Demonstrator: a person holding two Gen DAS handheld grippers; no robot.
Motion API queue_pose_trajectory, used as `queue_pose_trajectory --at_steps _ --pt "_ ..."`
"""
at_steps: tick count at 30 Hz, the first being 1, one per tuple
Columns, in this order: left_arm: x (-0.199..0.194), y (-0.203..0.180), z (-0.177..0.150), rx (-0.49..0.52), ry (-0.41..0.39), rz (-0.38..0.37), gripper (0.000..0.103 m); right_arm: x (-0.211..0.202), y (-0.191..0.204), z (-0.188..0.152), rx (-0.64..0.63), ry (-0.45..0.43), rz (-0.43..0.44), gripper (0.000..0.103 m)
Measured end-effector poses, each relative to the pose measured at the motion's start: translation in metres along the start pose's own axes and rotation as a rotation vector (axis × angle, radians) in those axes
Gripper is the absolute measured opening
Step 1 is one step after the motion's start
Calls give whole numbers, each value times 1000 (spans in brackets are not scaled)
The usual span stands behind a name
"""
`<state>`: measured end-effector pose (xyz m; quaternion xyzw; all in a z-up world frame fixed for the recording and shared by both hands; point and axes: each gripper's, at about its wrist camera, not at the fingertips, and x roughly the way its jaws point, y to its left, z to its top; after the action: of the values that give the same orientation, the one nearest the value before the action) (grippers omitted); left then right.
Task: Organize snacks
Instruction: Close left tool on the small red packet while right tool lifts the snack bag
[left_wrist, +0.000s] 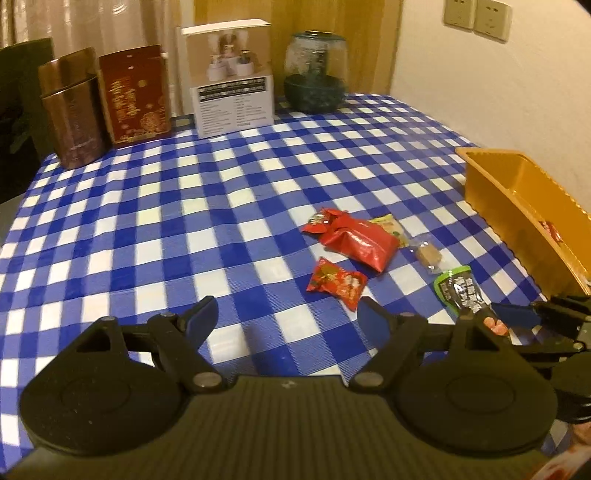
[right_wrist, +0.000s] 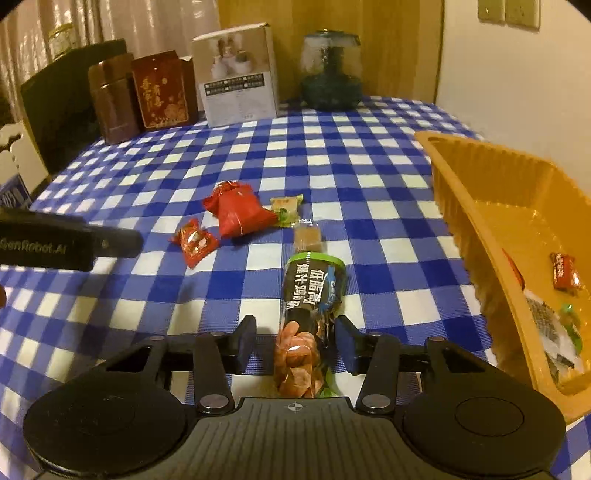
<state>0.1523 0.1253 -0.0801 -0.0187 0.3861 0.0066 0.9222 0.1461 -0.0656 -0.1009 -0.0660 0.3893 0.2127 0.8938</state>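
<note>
- The right gripper (right_wrist: 295, 341), black with blue pads, points down at the table. A long black snack packet with a green end and white letters (right_wrist: 314, 306) lies between its fingers.
- Its jaws stand half apart. The right pad is at the packet's edge, but there is a clear gap between the left pad and the packet, so the packet is not pinched.
- The left gripper (left_wrist: 284, 317) hangs over the blue-and-white checked tablecloth (left_wrist: 184, 206) with its jaws wide and nothing between them.
- Just ahead of the left gripper lies a small red candy wrapper with a picture on it (left_wrist: 337, 282). Behind this one is a bigger shiny red foil bag (left_wrist: 356, 240), and a second small red wrapper (left_wrist: 323, 220) touches its far end.
- A pale yellow and green packet (right_wrist: 286, 208) touches the red bag on its right side. A clear wrapper with a brown cube inside (right_wrist: 306, 236) lies between that packet and the green end of the black packet.
- On the right stands an orange plastic tray with a ribbed rim (right_wrist: 461, 206). Inside it I see a small red wrapped sweet (right_wrist: 563, 271) and a black-and-white packet (right_wrist: 546, 328).
- At the far edge of the table stand a brown metal tin (left_wrist: 72, 114), a dark red box with gold print (left_wrist: 135, 98), a white carton with a picture (left_wrist: 232, 77) and a dark green glass jar (left_wrist: 316, 72).
</note>
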Motion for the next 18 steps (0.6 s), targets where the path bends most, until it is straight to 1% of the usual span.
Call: queue_pose_trajectory --at_steps 1,2,5,8,10,11,17,18 --pt "2 -1 0 9 0 -10 81 -1 0 -1 -11 -5 -11 36" --pt "4 -2 0 18 -1 -17 80 -1 0 -2 -21 -7 -25 31" --pt "11 -4 2 33 -10 -50 80 -3 -6 -2 -10 -7 -23 30" --pt "21 -10 4 75 -24 -94 78 -11 -10 0 -7 -45 -30 30" --pt "29 -15 4 110 -22 -107 76 -15 -11 2 -6 -58 -26 30" --pt "34 -17 5 124 -21 -113 71 -16 -12 3 3 -60 -22 30" --pt "57 -20 7 134 -8 -139 56 -17 -15 7 33 -58 -9 30" --pt "60 -20 7 141 -5 -142 55 -17 -15 7 36 -56 -8 30"
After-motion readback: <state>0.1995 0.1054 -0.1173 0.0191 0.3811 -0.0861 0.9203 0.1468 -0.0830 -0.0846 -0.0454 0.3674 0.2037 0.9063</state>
